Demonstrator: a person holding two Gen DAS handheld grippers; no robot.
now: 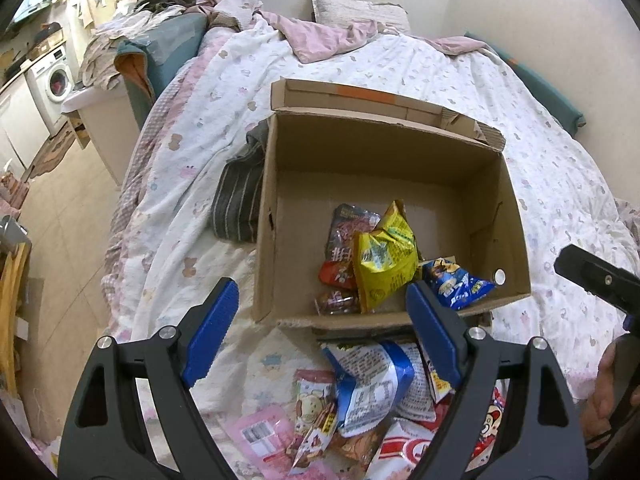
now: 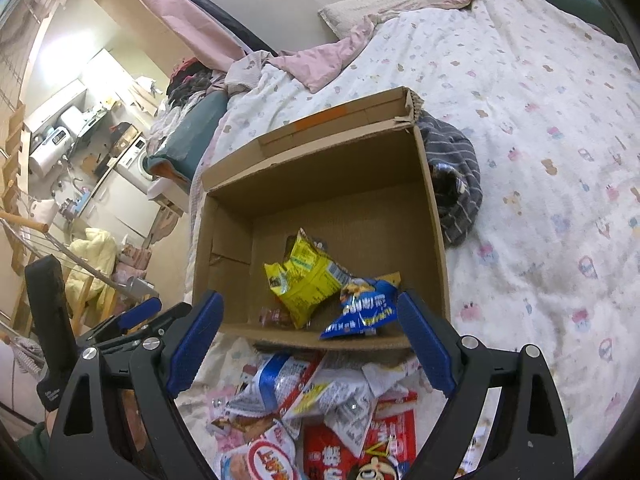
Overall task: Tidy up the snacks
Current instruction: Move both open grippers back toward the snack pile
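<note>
While crinkled foil packets fill its near corner, the box of plain brown corrugated card sits open on the bed: a puffy yellow bag, a glossy blue bag and red packets. More shiny wrappers lie in a loose pile just outside the near wall. Both the left gripper and right gripper hover above that pile, blue ribbed pads spread wide, empty. A striped grey cloth is bunched against the box on the soft printed quilt.
</note>
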